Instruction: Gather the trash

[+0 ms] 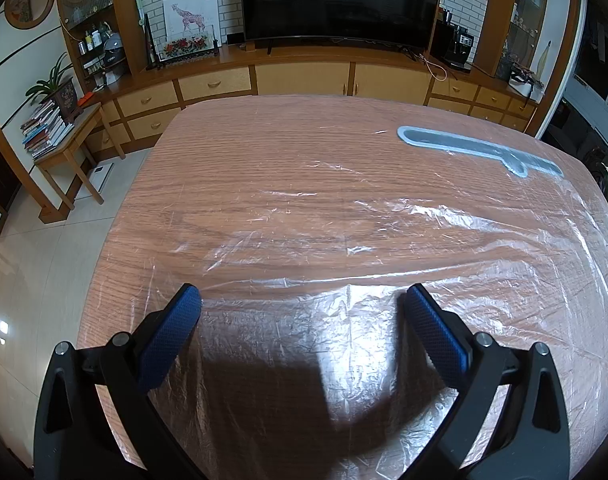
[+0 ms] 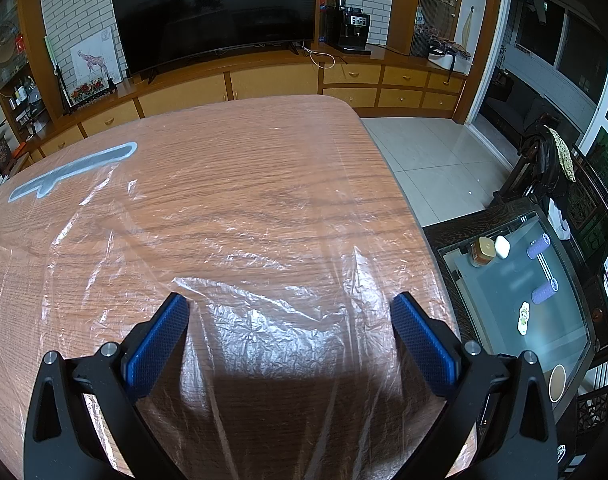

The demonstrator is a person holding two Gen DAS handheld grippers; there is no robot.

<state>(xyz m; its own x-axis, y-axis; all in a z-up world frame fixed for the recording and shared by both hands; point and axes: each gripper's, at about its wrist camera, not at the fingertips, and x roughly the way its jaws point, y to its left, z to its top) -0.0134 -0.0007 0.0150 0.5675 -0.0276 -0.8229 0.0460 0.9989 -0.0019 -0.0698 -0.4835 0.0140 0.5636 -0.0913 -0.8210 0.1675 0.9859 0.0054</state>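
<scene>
1. Left wrist view: the left gripper (image 1: pixel 302 300) hangs over the table (image 1: pixel 264 152), fingers spread wide, holding nothing. A clear plastic sheet (image 1: pixel 444 232) lies crumpled on the table under it; a grey strip (image 1: pixel 476 148) lies at the table's far right.
2. Right wrist view: the right gripper (image 2: pixel 290 308), likewise spread and empty, hangs over the sheet (image 2: pixel 264 280) on the table (image 2: pixel 264 152). The strip (image 2: pixel 72 170) lies at the table's far left. No writing is legible.

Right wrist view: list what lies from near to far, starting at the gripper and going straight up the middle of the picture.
right gripper → crumpled clear plastic sheet → bare stretch of the wooden table → cabinet doors → television.
</scene>
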